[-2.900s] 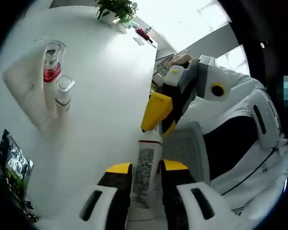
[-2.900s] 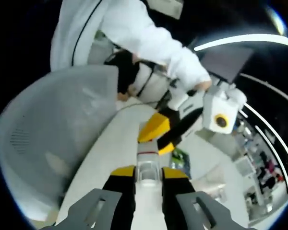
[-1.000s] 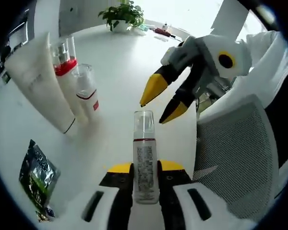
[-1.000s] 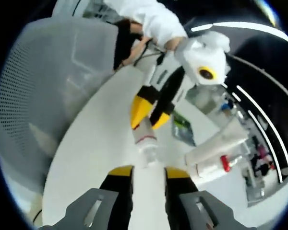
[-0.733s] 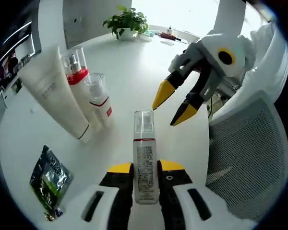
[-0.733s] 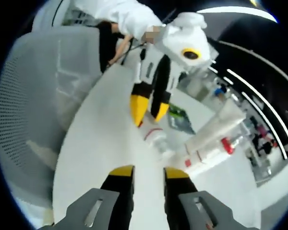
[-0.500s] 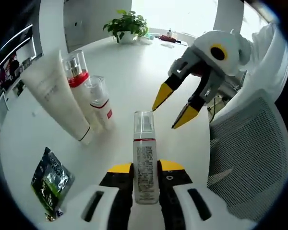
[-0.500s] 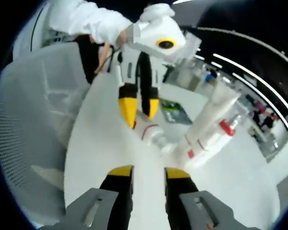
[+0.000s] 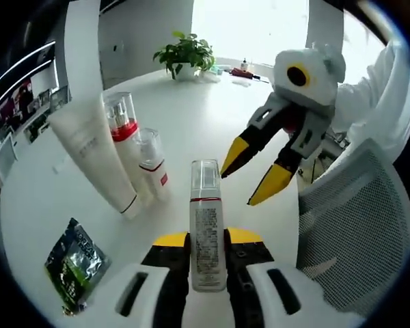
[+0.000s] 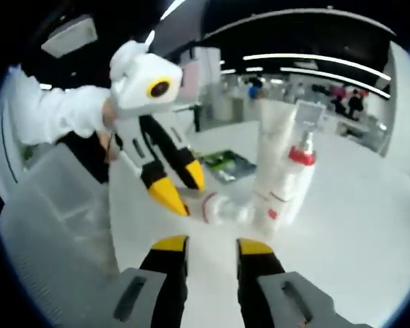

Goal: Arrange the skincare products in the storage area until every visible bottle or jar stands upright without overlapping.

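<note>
Already, a white squeeze tube [image 9: 89, 154] and two red-banded pump bottles [image 9: 126, 140] stand upright on the white bench [image 9: 191, 116]; beside them, the left gripper [image 9: 206, 242] fingers clamp a clear-capped white bottle [image 9: 206, 229], unplaced, while the right gripper [image 10: 208, 247] gapes empty.

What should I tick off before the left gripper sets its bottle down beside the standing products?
1. Left gripper grips the clear-capped bottle: ok, jaws closed on its body.
2. Right gripper is free of the bottle: ok, open and apart from the cap.
3. Bare table beside the group: ok.
4. White tube, red-collared bottle and small bottle upright: ok, though the tube leans.
5. They stand without overlapping: cannot tell, tightly clustered.
6. Green sachet out of the way: ok, lies flat and apart.
</note>
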The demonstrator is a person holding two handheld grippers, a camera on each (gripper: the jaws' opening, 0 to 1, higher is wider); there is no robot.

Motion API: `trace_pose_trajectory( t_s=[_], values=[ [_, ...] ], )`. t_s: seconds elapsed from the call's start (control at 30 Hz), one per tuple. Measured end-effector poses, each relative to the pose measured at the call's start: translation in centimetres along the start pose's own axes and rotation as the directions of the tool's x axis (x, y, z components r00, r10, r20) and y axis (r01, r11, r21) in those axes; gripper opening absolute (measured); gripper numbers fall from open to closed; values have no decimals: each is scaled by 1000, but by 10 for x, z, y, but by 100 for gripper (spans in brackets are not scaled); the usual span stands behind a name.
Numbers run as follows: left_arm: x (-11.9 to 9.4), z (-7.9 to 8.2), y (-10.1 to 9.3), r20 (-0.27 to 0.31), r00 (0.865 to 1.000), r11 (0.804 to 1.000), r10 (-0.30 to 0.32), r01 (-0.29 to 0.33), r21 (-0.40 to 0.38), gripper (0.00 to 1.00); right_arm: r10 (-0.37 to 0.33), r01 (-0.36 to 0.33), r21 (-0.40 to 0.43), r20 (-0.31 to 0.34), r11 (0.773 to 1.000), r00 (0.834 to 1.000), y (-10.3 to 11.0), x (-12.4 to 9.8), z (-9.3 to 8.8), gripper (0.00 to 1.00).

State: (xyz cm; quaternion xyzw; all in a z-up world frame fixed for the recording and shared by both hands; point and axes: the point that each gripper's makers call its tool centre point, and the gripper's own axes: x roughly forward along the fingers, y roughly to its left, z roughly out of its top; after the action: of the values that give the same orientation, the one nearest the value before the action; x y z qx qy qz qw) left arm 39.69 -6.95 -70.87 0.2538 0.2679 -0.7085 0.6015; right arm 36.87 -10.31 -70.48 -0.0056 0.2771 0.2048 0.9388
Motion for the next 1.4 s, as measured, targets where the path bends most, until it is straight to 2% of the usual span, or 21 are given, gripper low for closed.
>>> trace_pose_trajectory(
  t_s=[0.1, 0.13, 0.2, 0.27, 0.37, 0.43, 0.57, 0.63, 0.67, 0.73, 0.8, 0.93, 1.13, 1.3, 1.4],
  values=[
    [-3, 3, 2, 25, 1000, 1000, 13, -13, 13, 16, -10, 8, 67, 22, 998, 1000, 2, 1, 4, 20],
    [-5, 6, 4, 45, 999, 1000, 21, -21, 15, 16, 0, -7, 147, 49, 989, 999, 5, 1, 8, 20],
    [-7, 10, 5, 79, 997, 1000, 23, -24, 8, 16, -9, -10, 251, 75, 968, 997, 5, 1, 13, 22],
    [-8, 13, 5, 96, 995, 1000, 23, -24, 9, 16, -29, -1, 301, 95, 954, 995, 3, 2, 17, 23],
    [-11, 18, 6, 131, 991, 1000, 15, -18, 20, 16, -65, 4, 402, 139, 916, 988, 1, 2, 27, 23],
    [-14, 22, 6, 155, 988, 1000, 11, -15, 27, 16, -98, 23, 435, 152, 900, 983, -2, 3, 31, 24],
    [-16, 26, 8, 179, 984, 998, 14, -26, 60, 16, -141, 45, 466, 173, 884, 975, -4, 2, 40, 24],
    [-17, 26, 7, 194, 981, 997, 13, -27, 73, 16, -160, 46, 499, 188, 866, 969, -4, 3, 45, 23],
    [-18, 28, 6, 214, 977, 992, 7, -33, 120, 16, -169, 44, 525, 193, 850, 966, -3, 3, 47, 22],
    [-19, 25, 6, 215, 977, 993, 14, -39, 111, 16, -185, 56, 540, 187, 839, 965, -2, 3, 48, 19],
    [-21, 26, 6, 230, 973, 993, 9, -35, 110, 16, -210, 76, 538, 193, 839, 958, -2, 3, 49, 20],
    [-24, 22, 5, 245, 969, 991, 3, -35, 127, 16, -250, 87, 588, 201, 804, 947, -3, 4, 51, 20],
    [-29, 20, 9, 268, 963, 990, -3, -35, 137, 17, -288, 134, 572, 187, 809, 939, 3, 8, 59, 18],
    [-30, 16, 14, 275, 961, 990, -1, -39, 139, 17, -326, 162, 562, 204, 811, 923, 6, 12, 67, 15],
    [-29, 14, 17, 270, 963, 987, 11, -54, 151, 17, -340, 191, 531, 198, 826, 920, 8, 16, 70, 14]
  ],
)
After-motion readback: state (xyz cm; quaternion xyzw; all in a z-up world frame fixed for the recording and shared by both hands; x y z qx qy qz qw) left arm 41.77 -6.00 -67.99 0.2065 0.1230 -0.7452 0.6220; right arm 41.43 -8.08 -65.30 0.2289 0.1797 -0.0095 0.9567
